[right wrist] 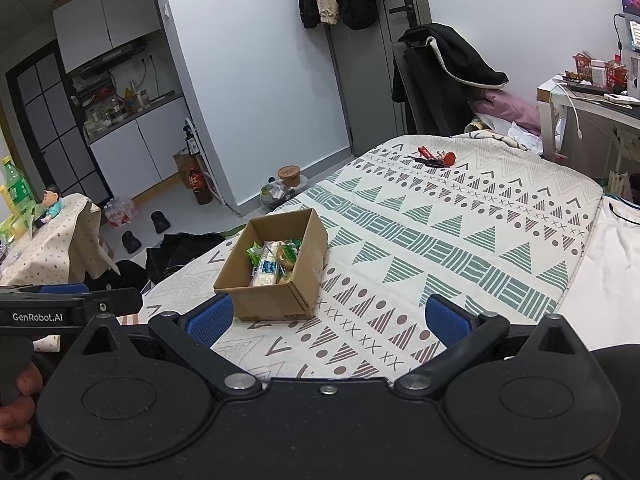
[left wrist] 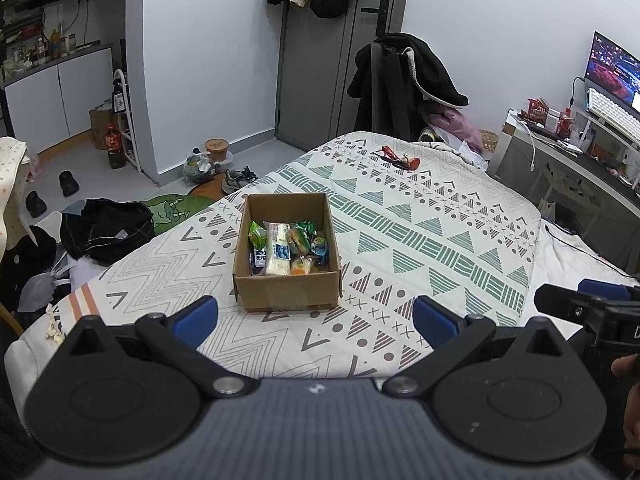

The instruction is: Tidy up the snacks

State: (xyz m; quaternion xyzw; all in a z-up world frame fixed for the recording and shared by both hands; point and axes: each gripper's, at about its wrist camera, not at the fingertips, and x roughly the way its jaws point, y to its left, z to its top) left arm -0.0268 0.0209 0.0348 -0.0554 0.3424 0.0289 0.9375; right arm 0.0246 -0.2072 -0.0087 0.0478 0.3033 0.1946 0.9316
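Observation:
An open cardboard box (left wrist: 286, 292) stands on the patterned bed cover (left wrist: 420, 240). Several wrapped snacks (left wrist: 288, 248) lie inside it. The box also shows in the right wrist view (right wrist: 272, 300), with the snacks (right wrist: 274, 264) in it. My left gripper (left wrist: 316, 320) is open and empty, held back from the box's near side. My right gripper (right wrist: 328, 320) is open and empty, to the right of the box and nearer than it. The right gripper's finger (left wrist: 580, 300) shows at the right edge of the left wrist view.
A bunch of keys with red tags (left wrist: 400, 158) lies at the far end of the bed. A chair draped with a black coat (left wrist: 404, 80) stands behind it. A desk with a monitor (left wrist: 612, 68) is at the right. Clothes and shoes (left wrist: 108, 228) lie on the floor at the left.

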